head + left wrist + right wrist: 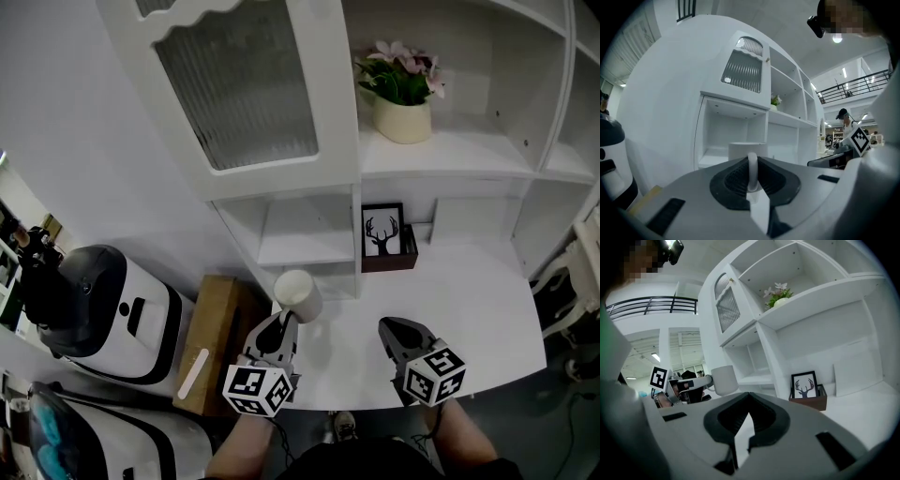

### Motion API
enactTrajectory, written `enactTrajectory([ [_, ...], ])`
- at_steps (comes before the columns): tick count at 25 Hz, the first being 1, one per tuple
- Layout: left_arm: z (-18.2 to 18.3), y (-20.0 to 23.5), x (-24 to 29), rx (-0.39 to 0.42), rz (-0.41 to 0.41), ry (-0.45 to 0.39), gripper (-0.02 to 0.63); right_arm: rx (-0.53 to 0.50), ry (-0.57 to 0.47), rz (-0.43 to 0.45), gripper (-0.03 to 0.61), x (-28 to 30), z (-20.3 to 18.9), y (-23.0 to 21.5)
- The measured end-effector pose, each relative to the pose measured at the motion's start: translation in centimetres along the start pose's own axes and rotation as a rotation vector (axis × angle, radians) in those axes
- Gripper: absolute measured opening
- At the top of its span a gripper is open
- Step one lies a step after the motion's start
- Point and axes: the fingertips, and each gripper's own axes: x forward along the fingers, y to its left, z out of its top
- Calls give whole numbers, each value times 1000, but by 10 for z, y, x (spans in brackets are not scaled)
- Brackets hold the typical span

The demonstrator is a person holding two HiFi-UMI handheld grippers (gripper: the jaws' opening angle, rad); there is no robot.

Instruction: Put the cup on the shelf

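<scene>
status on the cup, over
Left gripper shut on cup by the handle. Right gripper shut, empty. Shelf just ahead, nothing in the way.

Potted plant (403,89) on the upper shelf (459,152); framed picture (382,232) below it; cup (298,295) left of the picture

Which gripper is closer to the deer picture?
Right. The right gripper is in front of the picture, across bare counter. The left gripper is farther off to the side, holding the cup.

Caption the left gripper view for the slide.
Left hand-held gripper holds a white cylindrical cup by its handle, facing the lower compartment of the white shelf unit.
</scene>
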Motion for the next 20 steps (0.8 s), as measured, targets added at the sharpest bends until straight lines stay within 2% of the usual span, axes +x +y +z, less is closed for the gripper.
enactTrajectory([
  [20, 9, 39, 78, 5, -76, 9, 37, 48, -17, -111, 3, 37, 14, -39],
])
